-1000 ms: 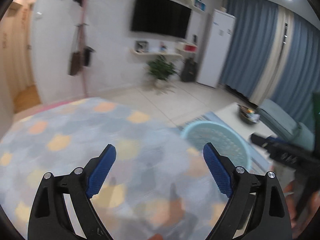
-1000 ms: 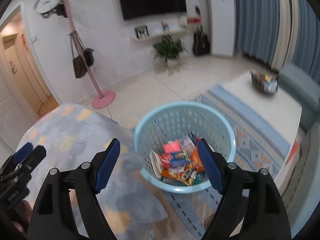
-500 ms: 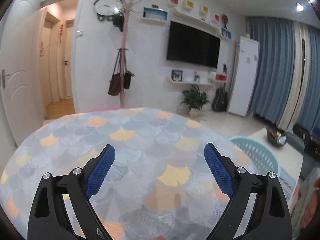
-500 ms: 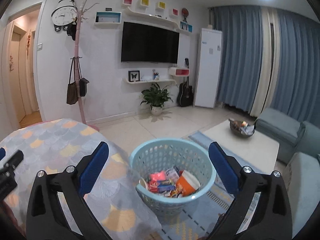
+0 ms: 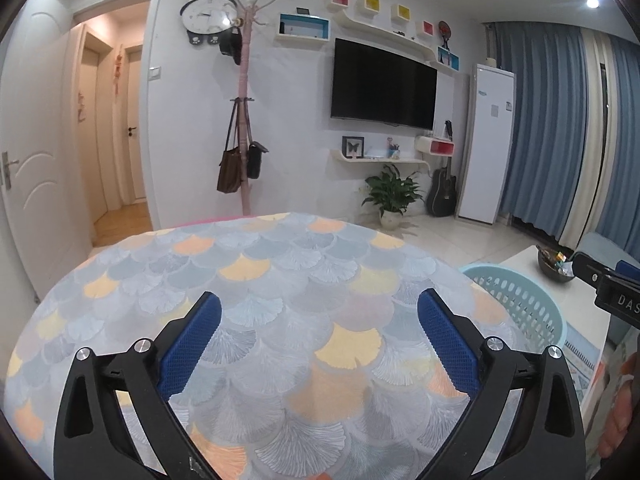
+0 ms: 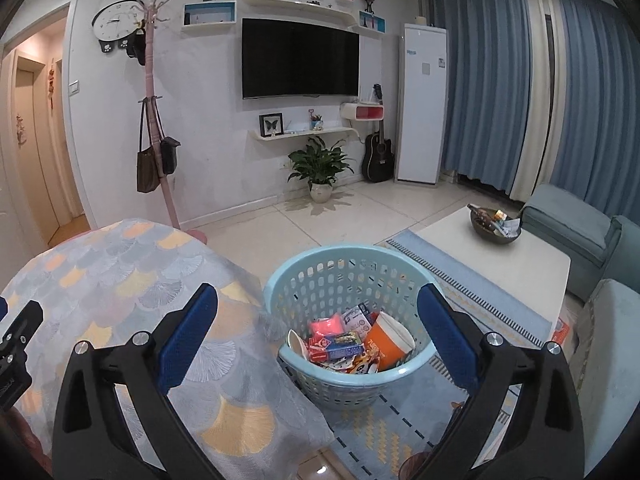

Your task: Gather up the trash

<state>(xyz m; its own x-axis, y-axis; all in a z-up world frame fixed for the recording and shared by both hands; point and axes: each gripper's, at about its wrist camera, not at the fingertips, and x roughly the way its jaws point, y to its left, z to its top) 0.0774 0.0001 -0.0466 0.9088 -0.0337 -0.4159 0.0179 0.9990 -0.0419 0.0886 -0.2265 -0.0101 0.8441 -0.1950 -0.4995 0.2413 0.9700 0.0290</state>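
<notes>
- Left wrist view: we see our left gripper above the table, which is covered by a cloth with a fan pattern in grey, orange and yellow. Its jaws have just been opening and stand spread wide, with nothing between the blue pads but the cloth below.
- Same view: the light blue laundry-style basket shows past the table's right edge, on the floor, partly hidden by the tabletop. Part of the right gripper reaches in at the right margin.
- Same view: on the far wall hang a television and a clock; a pink coat stand with bags stands beside them.
- Right wrist view: we see our right gripper pointing down over the basket. Its jaws opened within the last second and now stand wide apart, holding nothing.
- Same view: the trash lies inside the basket, on its bottom: an orange paper cup, a pink packet and several printed wrappers piled together.
- Same view: the basket stands on a blue patterned rug, just beside the draped table edge on its left. A white coffee table with a dark bowl sits to the right, well apart from the basket.
- Same view: a black piece of the left gripper shows at the left edge, over the cloth.
</notes>
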